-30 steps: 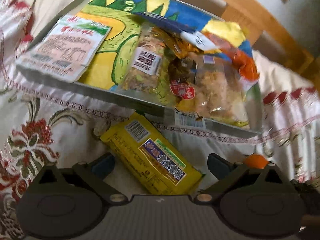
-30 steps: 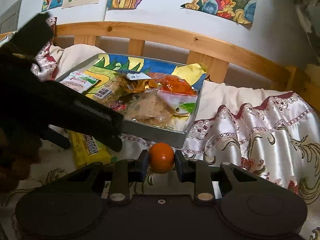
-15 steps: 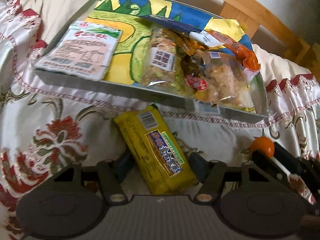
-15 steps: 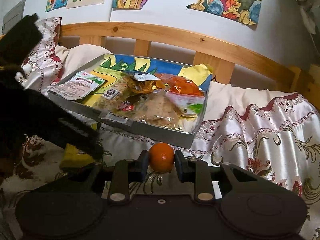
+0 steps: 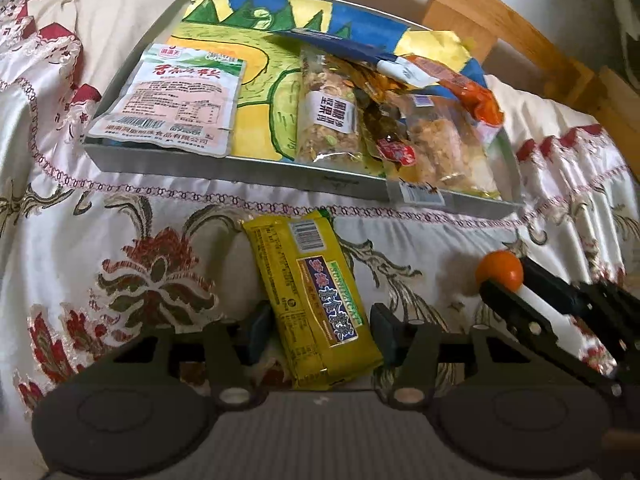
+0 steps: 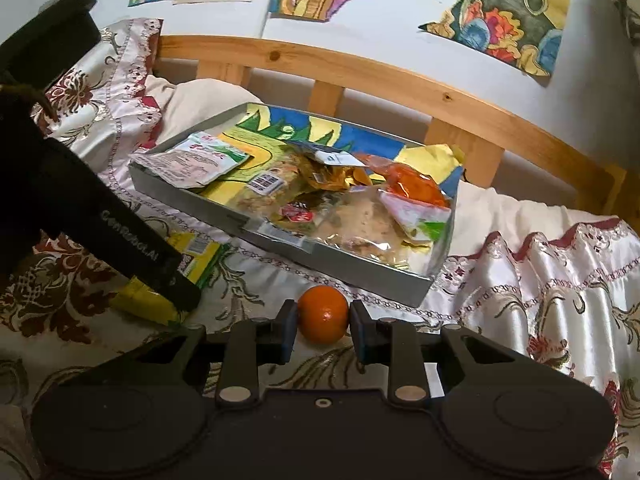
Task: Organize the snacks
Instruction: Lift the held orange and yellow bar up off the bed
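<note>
My left claw (image 5: 318, 330) stands wide apart around the lower end of the yellow snack packet (image 5: 310, 300), one pad on either side of it; whether the pads touch the wrapper I cannot tell. The packet lies flat on the floral bedspread (image 5: 132, 248), its long axis running from my claw toward 12 o'clock, barcode end farthest from me. My right claw (image 6: 323, 326) is closed on a small orange (image 6: 322, 314), the pads pressing it at 9 and 3 o'clock; in the left wrist view the same fruit sits at 3 o'clock, low above the bedspread. Beyond the packet, at 12 o'clock, the grey tray (image 5: 256, 170) rests on the bed, lined with a bright painted sheet. In it, at 11 o'clock, lies a pale pink-and-green pouch (image 5: 172, 100); at 1 o'clock a clear nut bar pack (image 5: 330, 120) lies beside a heap of clear and orange wrappers (image 5: 444, 132) against the right wall. From the right wrist view the tray is at 12 o'clock, the left gripper's dark body at 9 o'clock over the packet. Behind the tray runs a wooden bed rail (image 6: 360, 68), with coloured drawings (image 6: 508, 8) on the wall above.
</note>
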`<state>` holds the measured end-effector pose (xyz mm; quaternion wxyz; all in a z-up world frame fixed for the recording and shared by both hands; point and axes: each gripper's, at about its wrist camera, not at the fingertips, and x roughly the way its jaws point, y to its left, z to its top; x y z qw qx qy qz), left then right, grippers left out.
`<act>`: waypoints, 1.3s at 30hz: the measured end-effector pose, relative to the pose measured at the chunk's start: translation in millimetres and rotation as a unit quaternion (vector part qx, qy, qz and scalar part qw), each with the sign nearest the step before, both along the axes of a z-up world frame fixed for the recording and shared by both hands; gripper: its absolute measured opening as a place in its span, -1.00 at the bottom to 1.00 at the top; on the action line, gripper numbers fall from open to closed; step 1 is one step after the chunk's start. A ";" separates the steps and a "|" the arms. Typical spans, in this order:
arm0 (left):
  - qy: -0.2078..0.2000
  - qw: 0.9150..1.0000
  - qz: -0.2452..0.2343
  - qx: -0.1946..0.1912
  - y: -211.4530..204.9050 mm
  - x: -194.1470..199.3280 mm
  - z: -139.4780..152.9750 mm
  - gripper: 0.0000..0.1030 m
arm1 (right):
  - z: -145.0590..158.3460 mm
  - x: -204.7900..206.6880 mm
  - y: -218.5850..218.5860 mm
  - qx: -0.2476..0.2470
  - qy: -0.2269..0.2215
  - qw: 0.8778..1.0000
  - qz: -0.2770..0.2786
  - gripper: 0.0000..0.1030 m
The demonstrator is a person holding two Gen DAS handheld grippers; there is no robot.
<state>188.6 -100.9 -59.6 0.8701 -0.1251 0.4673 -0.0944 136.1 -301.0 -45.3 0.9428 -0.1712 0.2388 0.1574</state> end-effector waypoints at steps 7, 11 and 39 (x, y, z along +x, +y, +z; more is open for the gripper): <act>0.002 1.000 -0.008 -0.012 17.8 -28.9 5.9 0.07 | 3.8 -9.9 10.3 -0.005 -0.014 1.000 0.017 -0.42; 0.009 1.000 -0.006 -0.016 27.2 -47.1 6.9 0.07 | 6.2 -17.7 18.5 -0.009 -0.022 0.999 0.031 -0.42; 0.012 0.999 0.022 -0.020 89.9 -83.5 13.0 -0.29 | 22.9 -51.5 54.0 0.008 -0.043 0.997 0.062 -0.42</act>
